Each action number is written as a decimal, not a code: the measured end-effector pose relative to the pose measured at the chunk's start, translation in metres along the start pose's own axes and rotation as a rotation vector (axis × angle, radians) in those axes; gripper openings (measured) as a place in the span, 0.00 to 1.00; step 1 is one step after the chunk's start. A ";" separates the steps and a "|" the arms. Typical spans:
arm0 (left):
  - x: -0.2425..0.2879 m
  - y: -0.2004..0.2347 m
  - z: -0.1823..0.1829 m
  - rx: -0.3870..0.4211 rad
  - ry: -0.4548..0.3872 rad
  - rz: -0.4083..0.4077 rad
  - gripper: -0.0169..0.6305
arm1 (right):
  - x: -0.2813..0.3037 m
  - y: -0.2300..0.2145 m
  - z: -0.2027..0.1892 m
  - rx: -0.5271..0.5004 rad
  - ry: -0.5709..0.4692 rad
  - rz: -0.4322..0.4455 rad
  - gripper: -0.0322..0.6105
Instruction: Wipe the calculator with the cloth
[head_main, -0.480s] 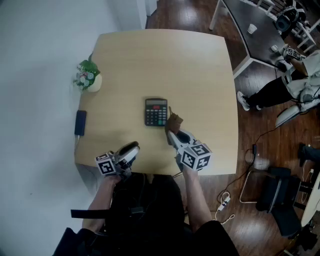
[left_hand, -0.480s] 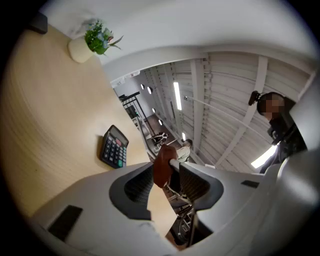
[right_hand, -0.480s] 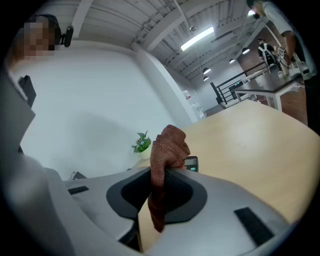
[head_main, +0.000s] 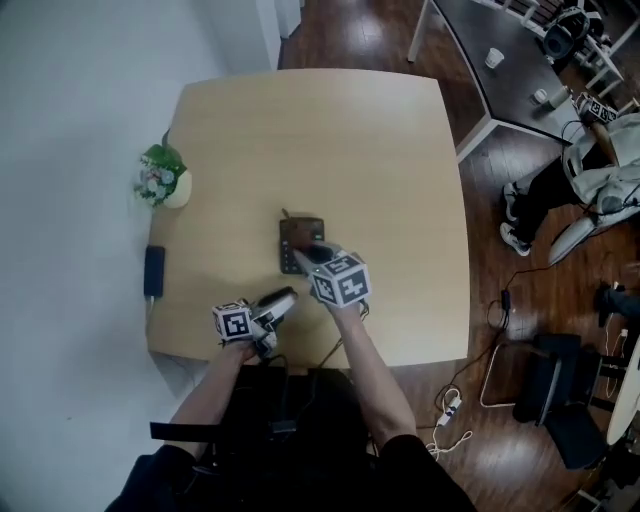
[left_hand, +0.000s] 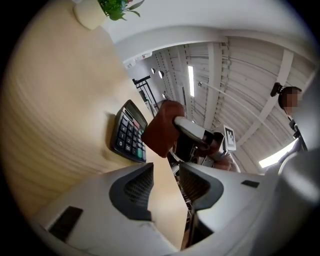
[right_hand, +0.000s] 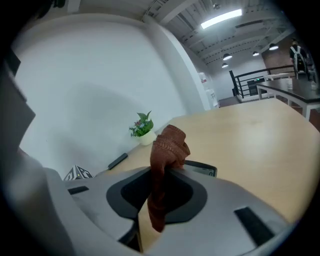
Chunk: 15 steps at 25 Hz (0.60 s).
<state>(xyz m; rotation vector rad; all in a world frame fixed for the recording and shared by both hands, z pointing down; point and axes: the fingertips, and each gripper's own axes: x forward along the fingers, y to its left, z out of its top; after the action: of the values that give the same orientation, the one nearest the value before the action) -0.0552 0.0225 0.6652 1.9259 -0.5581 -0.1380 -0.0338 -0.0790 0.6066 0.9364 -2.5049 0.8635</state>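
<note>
Right gripper (head_main: 306, 254) pinches the brown cloth (right_hand: 169, 146) between its jaws, over the calculator (left_hand: 127, 134) on the pale wooden table (head_main: 350, 130). Left gripper (head_main: 282, 300) hovers near the table's front edge, jaws apart and empty. A potted plant (head_main: 160, 180) stands at the table's left edge, and dark wood floor (head_main: 490, 260) lies to the right.

Angled downward, the right gripper (head_main: 306, 254) clamps the cloth (right_hand: 169, 145) between its jaws; beside it, the left gripper (head_main: 284, 298) points nearly level, jaws apart, empty.
</note>
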 end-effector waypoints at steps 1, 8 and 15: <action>0.004 0.004 0.001 -0.025 0.006 -0.017 0.26 | 0.012 0.000 0.001 -0.018 0.031 -0.008 0.15; 0.023 0.023 0.017 -0.122 0.068 -0.037 0.25 | 0.080 -0.008 -0.006 -0.118 0.239 -0.041 0.15; 0.030 0.047 0.023 -0.344 0.062 0.008 0.25 | 0.070 -0.045 -0.023 -0.091 0.338 -0.115 0.15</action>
<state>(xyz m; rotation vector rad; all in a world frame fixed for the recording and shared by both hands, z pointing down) -0.0517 -0.0250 0.7019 1.5885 -0.4670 -0.1577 -0.0520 -0.1244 0.6774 0.8194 -2.1619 0.7899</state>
